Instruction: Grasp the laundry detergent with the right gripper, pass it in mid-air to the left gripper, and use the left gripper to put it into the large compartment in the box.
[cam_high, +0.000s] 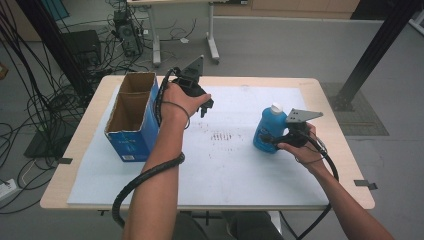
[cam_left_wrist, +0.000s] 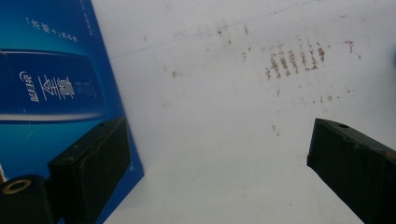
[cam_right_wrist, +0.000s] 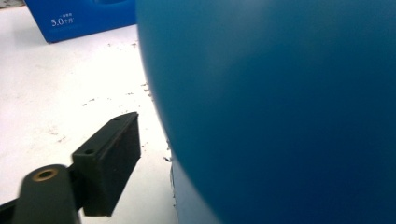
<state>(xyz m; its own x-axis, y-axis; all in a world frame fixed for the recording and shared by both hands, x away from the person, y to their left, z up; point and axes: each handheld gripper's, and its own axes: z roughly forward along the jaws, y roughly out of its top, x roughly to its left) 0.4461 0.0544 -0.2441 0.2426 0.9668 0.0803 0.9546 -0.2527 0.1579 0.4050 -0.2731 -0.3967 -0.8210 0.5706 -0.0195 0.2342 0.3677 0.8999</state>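
White counter (cam_high: 225, 170) carries a blue bottle (cam_high: 267, 131) upright at its right; the right hand-held gripper (cam_high: 274, 140) has its jaws about it, grip unclear. Left hand-held gripper (cam_high: 206, 107) gapes empty beside the box (cam_high: 131, 135).

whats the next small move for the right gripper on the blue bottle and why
Probably close the right gripper fully on the blue bottle: the bottle stands upright between its jaws, yet in the right gripper view the visible jaw still shows a gap beside it.
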